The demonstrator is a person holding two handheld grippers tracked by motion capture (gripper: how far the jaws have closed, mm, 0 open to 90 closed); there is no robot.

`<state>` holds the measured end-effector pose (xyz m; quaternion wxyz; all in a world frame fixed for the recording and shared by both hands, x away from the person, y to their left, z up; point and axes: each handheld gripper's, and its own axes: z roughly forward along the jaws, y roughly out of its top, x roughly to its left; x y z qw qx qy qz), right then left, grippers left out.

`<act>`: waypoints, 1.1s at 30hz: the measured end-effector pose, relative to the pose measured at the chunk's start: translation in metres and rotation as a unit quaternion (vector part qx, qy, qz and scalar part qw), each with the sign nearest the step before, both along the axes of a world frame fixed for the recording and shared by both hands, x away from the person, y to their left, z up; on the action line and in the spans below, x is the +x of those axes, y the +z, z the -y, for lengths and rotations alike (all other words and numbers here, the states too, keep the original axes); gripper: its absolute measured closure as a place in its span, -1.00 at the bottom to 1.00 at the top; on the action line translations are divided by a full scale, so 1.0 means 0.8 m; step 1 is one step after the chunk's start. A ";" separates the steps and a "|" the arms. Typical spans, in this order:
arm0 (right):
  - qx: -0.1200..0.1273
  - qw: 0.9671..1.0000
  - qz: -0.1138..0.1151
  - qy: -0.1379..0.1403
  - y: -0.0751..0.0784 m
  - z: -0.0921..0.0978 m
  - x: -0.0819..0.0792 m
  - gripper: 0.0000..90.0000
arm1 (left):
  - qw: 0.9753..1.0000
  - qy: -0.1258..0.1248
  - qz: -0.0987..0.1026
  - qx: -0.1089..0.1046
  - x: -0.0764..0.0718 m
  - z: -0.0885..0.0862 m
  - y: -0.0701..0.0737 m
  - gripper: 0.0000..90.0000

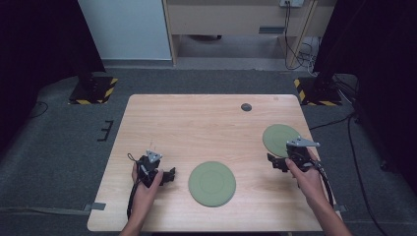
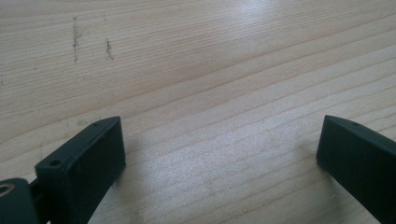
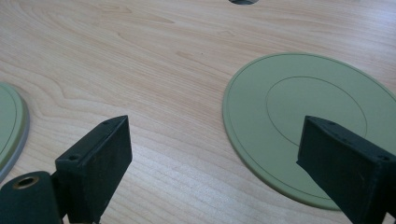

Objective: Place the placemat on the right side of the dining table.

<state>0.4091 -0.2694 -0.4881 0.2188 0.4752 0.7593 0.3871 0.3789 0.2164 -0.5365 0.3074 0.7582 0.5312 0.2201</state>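
Two flat green plates lie on the wooden table (image 1: pixel 196 123). The larger plate (image 1: pixel 212 183) is near the front middle; the smaller plate (image 1: pixel 278 137) is at the right. My left gripper (image 1: pixel 168 175) rests left of the larger plate, open, and the left gripper view has my left gripper (image 2: pixel 222 135) over bare wood. My right gripper (image 1: pixel 273 162) sits at the smaller plate's near edge, open and empty. In the right gripper view my right gripper (image 3: pixel 215 135) has its right jaw over the smaller plate (image 3: pixel 289 93), and the larger plate's rim (image 3: pixel 9 121) is at the left.
A dark round grommet (image 1: pixel 246 107) is set in the table near its far edge, also at the top as the grommet (image 3: pixel 243 1). Black stands with hazard-striped bases (image 1: pixel 93 88) flank the table on grey carpet. Cables trail from both grippers.
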 end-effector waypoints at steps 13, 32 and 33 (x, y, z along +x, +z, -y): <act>-0.009 1.000 -0.008 0.012 -0.008 -0.008 -0.008 -0.79 | 1.000 0.000 0.000 0.000 0.000 0.000 0.000 -0.98; -0.018 0.999 -0.026 0.037 -0.023 -0.028 -0.016 -0.79 | 1.000 0.000 0.000 0.000 0.000 0.000 0.000 -0.98; -0.017 0.999 -0.029 0.038 -0.024 -0.031 -0.016 -0.79 | 1.000 0.000 0.000 0.000 0.000 0.000 0.000 -0.98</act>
